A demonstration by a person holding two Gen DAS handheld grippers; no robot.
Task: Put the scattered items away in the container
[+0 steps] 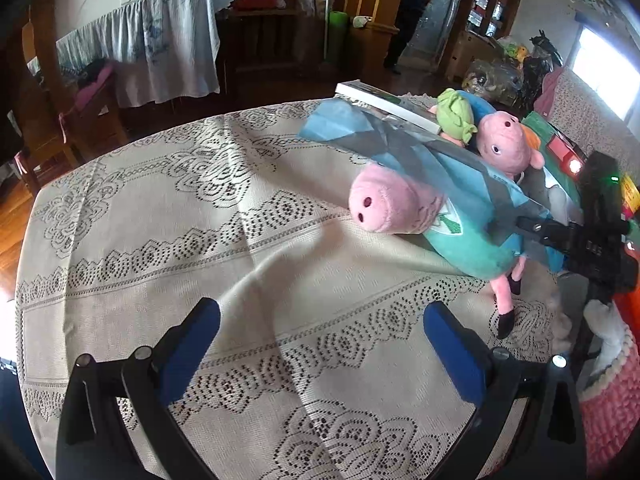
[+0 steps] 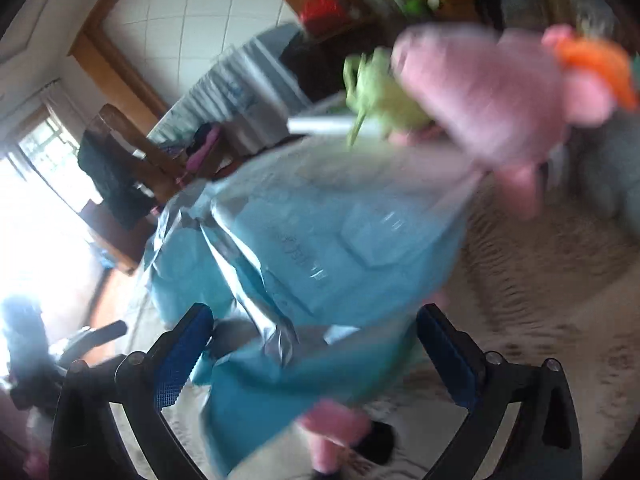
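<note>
A pink pig plush in a teal shirt point(image 1: 404, 208) lies on the lace tablecloth point(image 1: 200, 240) at the right, half under a crumpled blue plastic bag point(image 1: 400, 136). Behind it rest a second pink pig plush point(image 1: 504, 144) and a small green plush point(image 1: 456, 114). My left gripper point(image 1: 320, 320) hovers open above bare cloth, left of the teal pig. In the blurred right wrist view, my right gripper point(image 2: 316, 340) stands open with the blue bag point(image 2: 320, 240) and the pig's pink leg point(image 2: 332, 428) between its fingers. The second pig point(image 2: 492, 92) shows beyond.
A white book point(image 1: 384, 106) lies at the table's far edge under the bag. A green box point(image 1: 556, 144) and a pink knitted item point(image 1: 612, 400) crowd the right side. Beyond the table stand a wooden chair point(image 1: 52, 92) and a cloth-draped table point(image 1: 160, 48).
</note>
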